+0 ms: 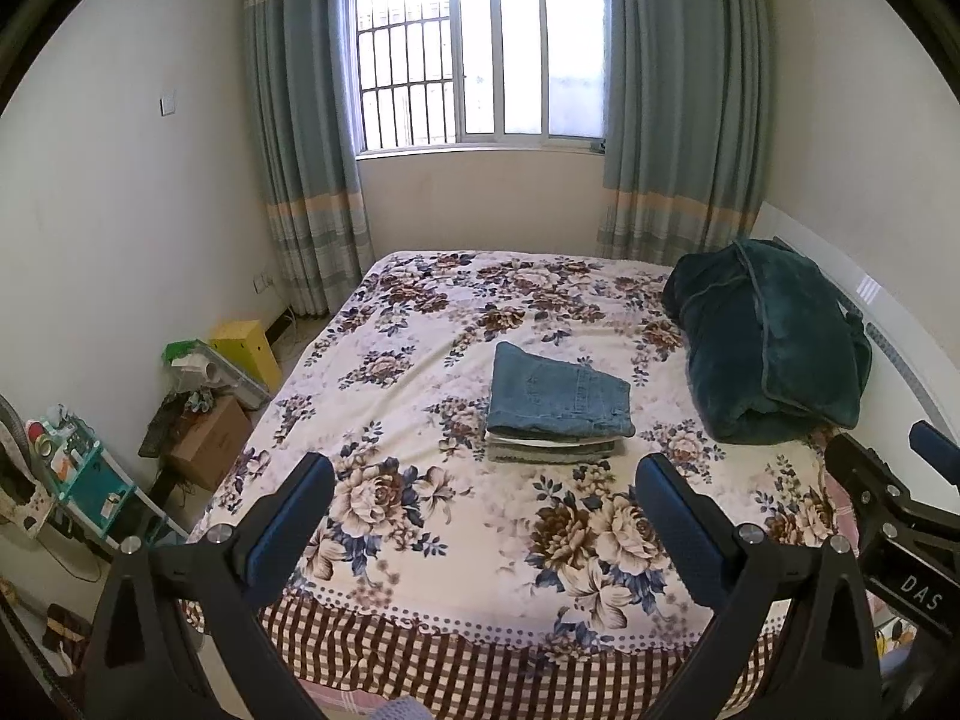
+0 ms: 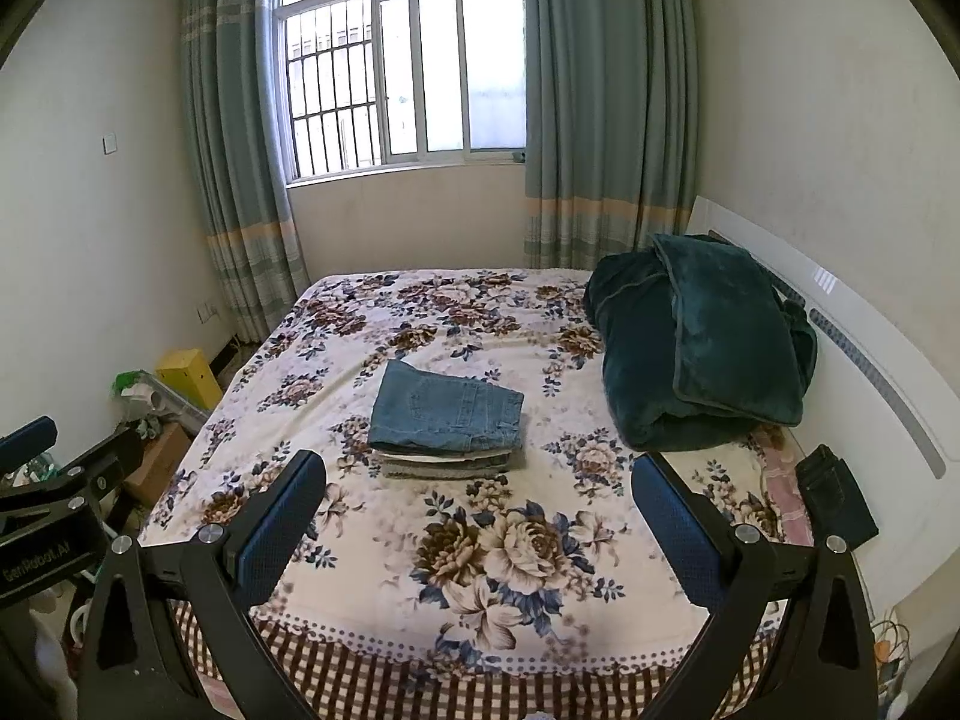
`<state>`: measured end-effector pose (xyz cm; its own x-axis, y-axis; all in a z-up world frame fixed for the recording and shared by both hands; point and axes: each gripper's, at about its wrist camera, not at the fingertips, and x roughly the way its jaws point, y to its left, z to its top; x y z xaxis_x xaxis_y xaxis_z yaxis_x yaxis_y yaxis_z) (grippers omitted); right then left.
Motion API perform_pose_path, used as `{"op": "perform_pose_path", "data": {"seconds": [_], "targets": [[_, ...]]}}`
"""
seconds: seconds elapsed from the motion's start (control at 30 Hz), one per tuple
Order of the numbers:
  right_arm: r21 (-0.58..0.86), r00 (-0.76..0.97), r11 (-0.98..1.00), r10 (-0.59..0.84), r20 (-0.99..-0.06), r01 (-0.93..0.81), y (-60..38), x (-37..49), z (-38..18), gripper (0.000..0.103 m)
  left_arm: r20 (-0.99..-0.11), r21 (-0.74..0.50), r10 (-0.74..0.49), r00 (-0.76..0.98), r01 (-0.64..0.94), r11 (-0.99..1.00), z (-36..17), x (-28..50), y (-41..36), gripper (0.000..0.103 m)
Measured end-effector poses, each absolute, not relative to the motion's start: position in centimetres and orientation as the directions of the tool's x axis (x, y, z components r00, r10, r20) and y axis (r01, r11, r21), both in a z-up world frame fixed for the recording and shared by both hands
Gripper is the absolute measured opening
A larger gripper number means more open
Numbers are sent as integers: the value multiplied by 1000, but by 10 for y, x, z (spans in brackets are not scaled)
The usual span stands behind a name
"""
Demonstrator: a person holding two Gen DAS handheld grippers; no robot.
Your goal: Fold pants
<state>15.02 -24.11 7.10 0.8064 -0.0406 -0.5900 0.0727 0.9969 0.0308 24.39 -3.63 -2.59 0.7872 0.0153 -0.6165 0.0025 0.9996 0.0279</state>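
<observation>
Left wrist view: our left claw (image 1: 483,501) is spread wide, holding nothing. One folded denim pants (image 1: 558,399) tops a small stack mid-bed (image 1: 420,618), floral sheet. Right wrist view: right claw (image 2: 477,504) also gapes empty; one plush green blanket (image 2: 702,342) sits bundled.

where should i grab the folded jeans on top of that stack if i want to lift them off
Take the folded jeans by their near edge, coming from the foot of the bed where both open tools hover. That edge faces them and shows stacked layers, so one pinch should catch all of them. Lift gently, since other folded clothes lie under them.
</observation>
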Motion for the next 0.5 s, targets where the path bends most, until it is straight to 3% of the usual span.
{"op": "perform_pose_path", "data": {"seconds": [0.5], "targets": [[32,805,997,-33,-593,65,-243,154,72,103,-619,20,6,785,8,1000,-26,242,-35,103]]}}
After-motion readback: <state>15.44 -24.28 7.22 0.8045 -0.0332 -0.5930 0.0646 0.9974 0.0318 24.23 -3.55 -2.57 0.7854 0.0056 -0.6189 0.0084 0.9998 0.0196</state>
